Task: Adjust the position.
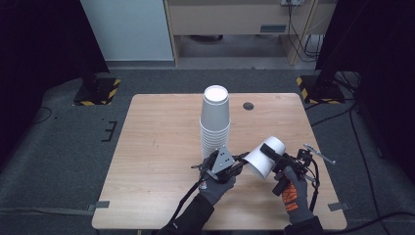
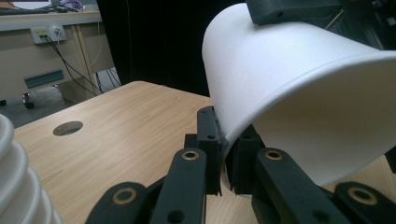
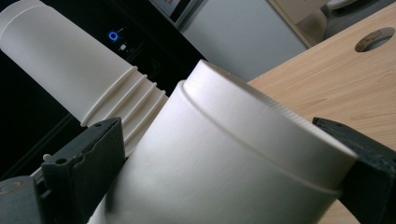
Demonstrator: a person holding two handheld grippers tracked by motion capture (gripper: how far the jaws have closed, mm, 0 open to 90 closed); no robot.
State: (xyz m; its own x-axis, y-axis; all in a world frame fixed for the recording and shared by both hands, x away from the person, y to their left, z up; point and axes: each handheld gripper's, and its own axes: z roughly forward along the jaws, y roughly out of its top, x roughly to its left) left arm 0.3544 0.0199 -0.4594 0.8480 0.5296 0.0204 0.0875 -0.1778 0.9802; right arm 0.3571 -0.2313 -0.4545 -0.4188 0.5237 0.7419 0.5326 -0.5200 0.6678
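A tall stack of white paper cups (image 1: 215, 120) stands upside down at the table's middle. To its right a single white cup (image 1: 265, 156) hangs tilted above the table, base up and away from me. My right gripper (image 1: 272, 155) is shut on this cup's body, with one jaw on each side of it (image 3: 229, 158). My left gripper (image 1: 243, 162) pinches the cup's open rim, its jaws shut on the thin wall (image 2: 224, 149). The stack's ribbed rims (image 2: 16, 177) sit at the lower left of the left gripper view, and the stack (image 3: 60, 60) stands behind the held cup in the right gripper view.
The wooden table (image 1: 156, 156) has a round cable hole (image 1: 248, 105) behind the stack. Black stands with yellow-striped bases (image 1: 98, 90) flank the far corners. Cables lie on the grey floor at the right.
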